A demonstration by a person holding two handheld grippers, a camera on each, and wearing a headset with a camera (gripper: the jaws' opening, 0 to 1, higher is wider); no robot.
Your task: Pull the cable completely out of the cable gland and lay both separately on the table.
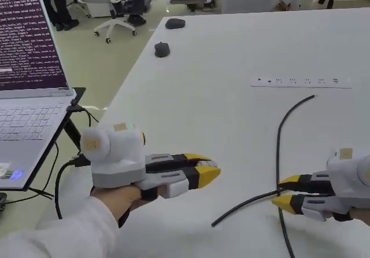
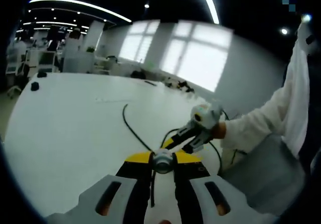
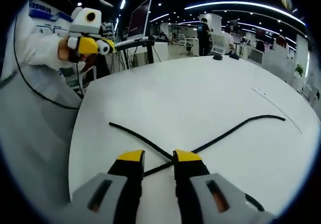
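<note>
My left gripper (image 1: 213, 168) is clenched on the gland (image 2: 163, 159), well left of the strip (image 1: 300, 83). The cable (image 1: 278, 136) lies on the strip's near side and crosses itself between my right gripper's (image 1: 278, 191) released jaws.

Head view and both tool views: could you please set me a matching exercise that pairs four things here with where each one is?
Things:
1. cable gland
2. cable
3. laptop
4. power strip

Places:
A. beside the table, off its left edge in the head view
B. lying on the table, crossing itself
C. between the left tool's jaws
D. flat on the table, beyond the cable's far end

Pairs: 1-C; 2-B; 3-A; 4-D.
</note>
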